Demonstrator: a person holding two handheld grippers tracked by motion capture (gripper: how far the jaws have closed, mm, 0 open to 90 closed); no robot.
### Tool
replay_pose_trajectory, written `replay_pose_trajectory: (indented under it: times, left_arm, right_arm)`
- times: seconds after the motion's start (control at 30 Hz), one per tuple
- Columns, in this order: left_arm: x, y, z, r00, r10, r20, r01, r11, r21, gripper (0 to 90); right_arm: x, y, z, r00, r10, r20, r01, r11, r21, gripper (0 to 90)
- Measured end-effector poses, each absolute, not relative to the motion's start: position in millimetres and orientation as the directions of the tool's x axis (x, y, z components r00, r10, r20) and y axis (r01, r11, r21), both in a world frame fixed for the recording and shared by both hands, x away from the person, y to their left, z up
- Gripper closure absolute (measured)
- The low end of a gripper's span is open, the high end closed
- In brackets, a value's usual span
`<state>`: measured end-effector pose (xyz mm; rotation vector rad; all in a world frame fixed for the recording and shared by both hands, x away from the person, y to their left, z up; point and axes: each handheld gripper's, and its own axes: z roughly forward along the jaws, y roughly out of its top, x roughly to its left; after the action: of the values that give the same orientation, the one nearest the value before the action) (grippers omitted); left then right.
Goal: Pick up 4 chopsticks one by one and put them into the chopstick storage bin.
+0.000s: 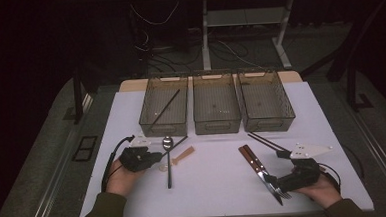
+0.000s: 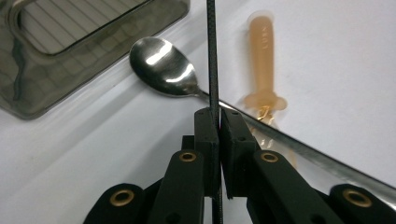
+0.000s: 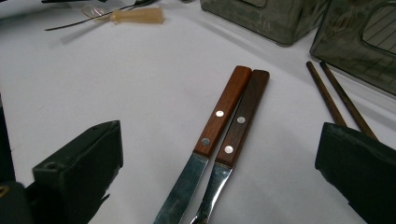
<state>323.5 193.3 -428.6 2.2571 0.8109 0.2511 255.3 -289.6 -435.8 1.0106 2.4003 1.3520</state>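
**Gripping a thin black chopstick beside the spoon**

Pinching the black chopstick (image 2: 212, 56), the left gripper (image 2: 219, 122) has its jaws nearly together, the pads pressed on the stick's thin shaft. Seen from above, that chopstick (image 1: 179, 142) lies just in front of the left bin (image 1: 165, 106), crossing close to the spoon (image 1: 168, 160), whose bowl (image 2: 162, 66) sits just left of the stick in the left gripper view. An amber plastic utensil (image 2: 262, 60) lies on the stick's other side, near the spoon's handle.

The right gripper (image 1: 284, 183) rests well to the right of the spoon, its jaws spread wide and holding nothing, with the wood-handled knife (image 3: 219, 116) and fork (image 3: 240, 122) lying between them on the table (image 1: 219, 172).

Risks, as I judge them: the stick is slim and smooth, so it could twist or slide out of the pads when lifted. Held near one end, the long free end may swing and knock the spoon or the amber utensil. It could also catch on the left bin's rim and miss joining the chopstick (image 1: 164, 110) already inside.
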Motion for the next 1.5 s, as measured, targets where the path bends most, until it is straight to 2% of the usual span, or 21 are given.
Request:
replay_pose_trajectory:
  times: [0.77, 1.5]
  left_arm:
    - [318.3, 188.5, -407.3, 0.794, 0.599, -0.100, 0.467, -0.497, 0.731, 85.1]
    - [331.7, 187.5, -388.6, 0.768, 0.629, -0.120, 0.464, -0.418, 0.781, 85.1]
  right_arm:
    - [256.0, -288.9, -437.0, -0.746, 0.652, 0.139, 0.461, 0.355, 0.813, 1.1]
    - [256.7, -288.3, -437.7, -0.743, 0.654, 0.143, 0.467, 0.354, 0.810, 1.0]
